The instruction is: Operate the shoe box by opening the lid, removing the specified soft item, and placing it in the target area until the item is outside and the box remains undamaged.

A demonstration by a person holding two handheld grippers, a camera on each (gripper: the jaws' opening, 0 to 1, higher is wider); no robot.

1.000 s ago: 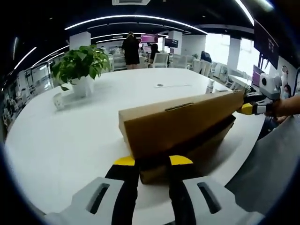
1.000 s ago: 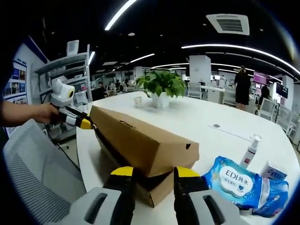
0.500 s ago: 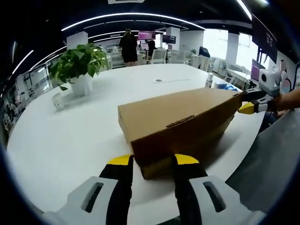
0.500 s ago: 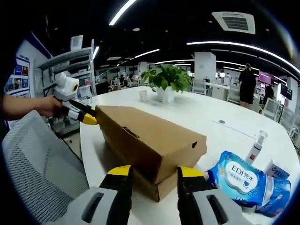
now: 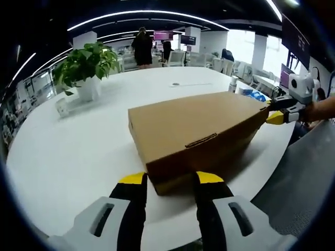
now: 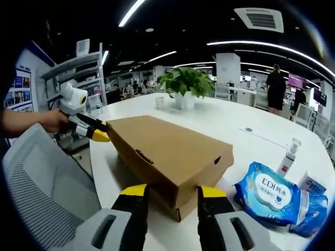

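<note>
Change since earlier frames: lid [image 5: 193, 117] of the shoe box [image 5: 209, 157], raised a second ago, has dropped and now lies nearly flat on the base; both views have shifted slightly.
Shoe box: brown cardboard, resting near the table [image 5: 68, 157] edge closest to the person, long axis running between the two grippers.
Left gripper [image 5: 170, 180]: jaws parted, straddling one short end of the box without clamping it; also seen in the right gripper view [image 6: 102, 136], its yellow tips at the far corner of the lid.
Right gripper [image 6: 172, 192]: jaws likewise apart at the opposite short end, nothing held; in the left gripper view [image 5: 275, 116] its tips meet the lid corner.
Soft item: not visible; judged to be inside the box, if present.
Target area: not identifiable.
Other objects: wet-wipe pack [image 6: 267, 196], blue, just beside the box; spray bottle [image 6: 289, 156] behind it; potted plant [image 5: 86, 70] well apart, toward the far edge.
Technique: lift both lid ends evenly and slowly, catching the front lip rather than pinching the cardboard; avoid twisting the hinge, and keep the base from sliding off the edge.
</note>
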